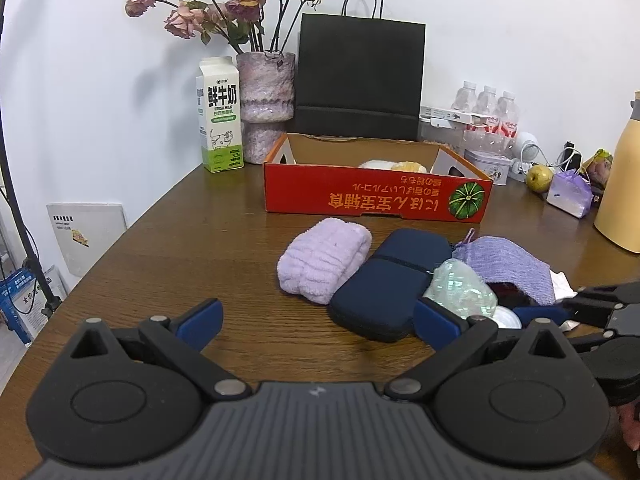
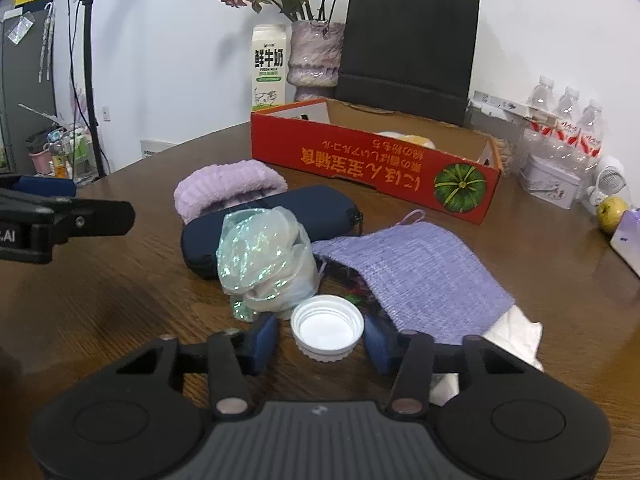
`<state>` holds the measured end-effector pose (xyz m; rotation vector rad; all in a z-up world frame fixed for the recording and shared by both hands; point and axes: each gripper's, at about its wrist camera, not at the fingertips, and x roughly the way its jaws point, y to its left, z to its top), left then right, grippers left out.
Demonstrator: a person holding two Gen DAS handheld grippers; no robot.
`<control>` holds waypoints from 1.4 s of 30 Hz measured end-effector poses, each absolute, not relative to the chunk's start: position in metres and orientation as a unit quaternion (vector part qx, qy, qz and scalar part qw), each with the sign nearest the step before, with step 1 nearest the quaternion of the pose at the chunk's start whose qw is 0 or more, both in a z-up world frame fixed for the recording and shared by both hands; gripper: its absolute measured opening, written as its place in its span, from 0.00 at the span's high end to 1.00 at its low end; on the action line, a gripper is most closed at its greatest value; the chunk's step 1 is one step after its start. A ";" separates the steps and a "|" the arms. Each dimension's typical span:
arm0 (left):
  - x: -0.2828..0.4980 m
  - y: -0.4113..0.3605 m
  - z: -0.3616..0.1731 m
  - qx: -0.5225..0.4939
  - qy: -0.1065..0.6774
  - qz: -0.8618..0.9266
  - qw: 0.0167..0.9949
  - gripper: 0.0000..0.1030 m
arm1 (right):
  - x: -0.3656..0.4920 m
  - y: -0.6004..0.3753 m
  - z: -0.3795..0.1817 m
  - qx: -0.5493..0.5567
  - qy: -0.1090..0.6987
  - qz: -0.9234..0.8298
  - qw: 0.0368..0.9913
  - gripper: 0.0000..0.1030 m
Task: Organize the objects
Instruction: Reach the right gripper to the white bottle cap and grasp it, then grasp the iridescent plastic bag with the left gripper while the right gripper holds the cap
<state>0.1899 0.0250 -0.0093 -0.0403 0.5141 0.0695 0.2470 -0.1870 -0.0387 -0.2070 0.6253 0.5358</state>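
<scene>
The right gripper is bracketing the white cap, jaws narrowed close beside its rim; whether they are pressing I cannot tell. The left gripper is waiting wide and empty over the table. Beyond, the red box is sitting open, probably to receive the cap.

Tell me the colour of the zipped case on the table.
Dark navy blue case; it shows best in the right wrist view.
</scene>
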 end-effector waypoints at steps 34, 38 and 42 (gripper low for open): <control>0.227 -0.053 -0.017 0.029 0.268 -0.021 0.963 0.00 | 0.240 -0.263 -0.014 -0.028 0.209 0.244 0.946 0.62; 0.233 -0.062 -0.021 0.033 0.267 -0.022 0.963 0.00 | 0.242 -0.272 -0.015 -0.026 0.210 0.237 0.948 0.62; 0.236 -0.071 -0.024 0.042 0.268 -0.026 0.962 0.00 | 0.245 -0.280 -0.016 -0.023 0.213 0.230 0.949 0.62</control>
